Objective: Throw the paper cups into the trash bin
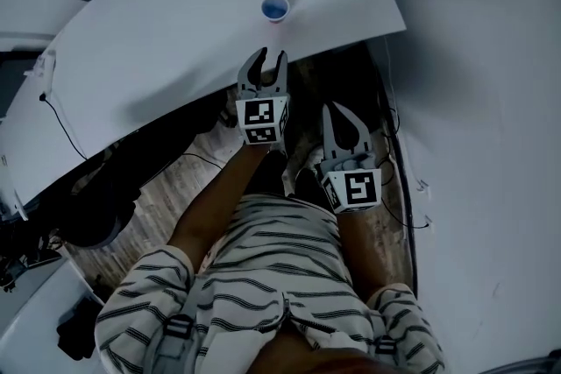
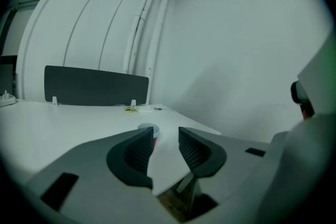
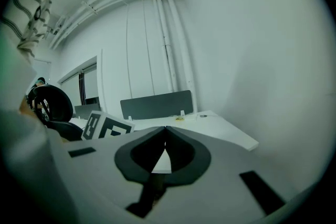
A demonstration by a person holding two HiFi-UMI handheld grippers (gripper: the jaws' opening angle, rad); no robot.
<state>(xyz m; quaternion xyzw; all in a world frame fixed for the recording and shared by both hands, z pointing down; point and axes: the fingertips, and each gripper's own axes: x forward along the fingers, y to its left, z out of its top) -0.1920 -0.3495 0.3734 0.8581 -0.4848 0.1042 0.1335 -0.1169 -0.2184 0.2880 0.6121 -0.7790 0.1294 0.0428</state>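
Observation:
A paper cup (image 1: pixel 275 8), blue inside, stands upright on the white table (image 1: pixel 158 39) near its front edge. My left gripper (image 1: pixel 269 55) hovers at that edge, just short of the cup, with its jaws a little apart and nothing between them. In the left gripper view the cup (image 2: pixel 149 130) peeks out beyond the left finger (image 2: pixel 134 157), ahead of the gripper (image 2: pixel 165 139). My right gripper (image 1: pixel 337 114) is lower, off the table over the floor, with its tips touching and nothing held; its own view shows it (image 3: pixel 166 134) the same. No trash bin is in view.
A dark partition screen (image 2: pixel 94 86) stands at the table's far end, with a small yellow item (image 2: pixel 130 109) near it. A cable (image 1: pixel 61 123) runs over the table's left part. White walls (image 1: pixel 491 101) close in on the right. Wood floor (image 1: pixel 158 188) and a dark chair (image 3: pixel 52 105) lie below.

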